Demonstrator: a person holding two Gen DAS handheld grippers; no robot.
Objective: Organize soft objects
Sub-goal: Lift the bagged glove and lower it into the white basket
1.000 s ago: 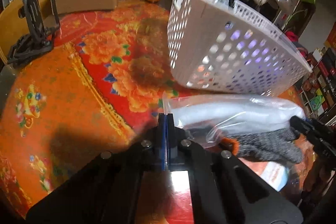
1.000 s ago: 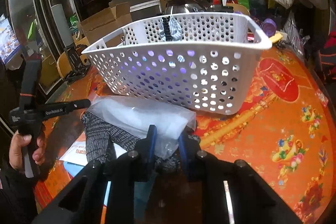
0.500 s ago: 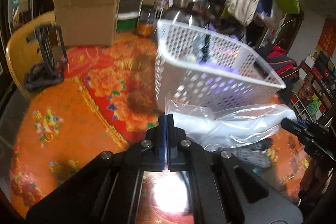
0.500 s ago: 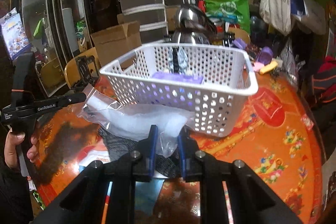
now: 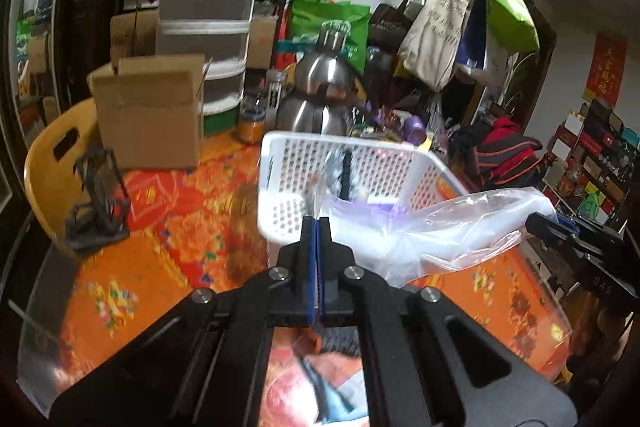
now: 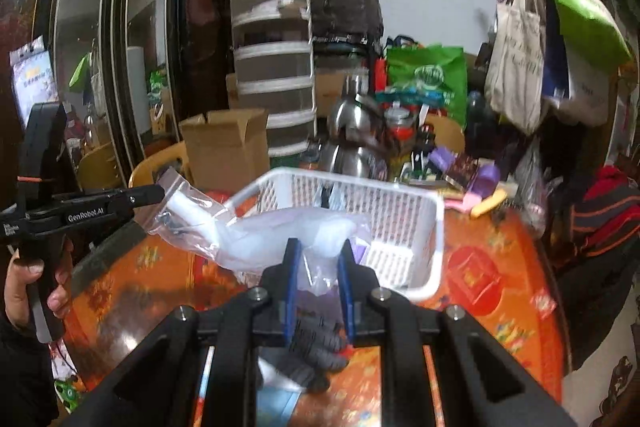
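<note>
Both claws carry the clear bag [image 6: 280, 231] above the table [image 6: 492, 291], just in front of the basket [image 6: 404, 223]. The left claw [image 5: 316, 227] is clamped tight on one corner, the right claw [image 6: 318, 255] nipped narrow on the other end. Best now: keep it level, clear the near rim, centre it over the basket, then release together. The glove [image 6: 316, 351] lies below on the table.

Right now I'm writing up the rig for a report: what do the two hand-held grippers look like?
Both are matte black plastic. The left gripper and right gripper each have two flat fingers faced with blue pads, and silver screws on the linkage arms. The left one's side bears white "GenRobot.AI" lettering and an orange band on its handle. A dark sleeve shows.
</note>
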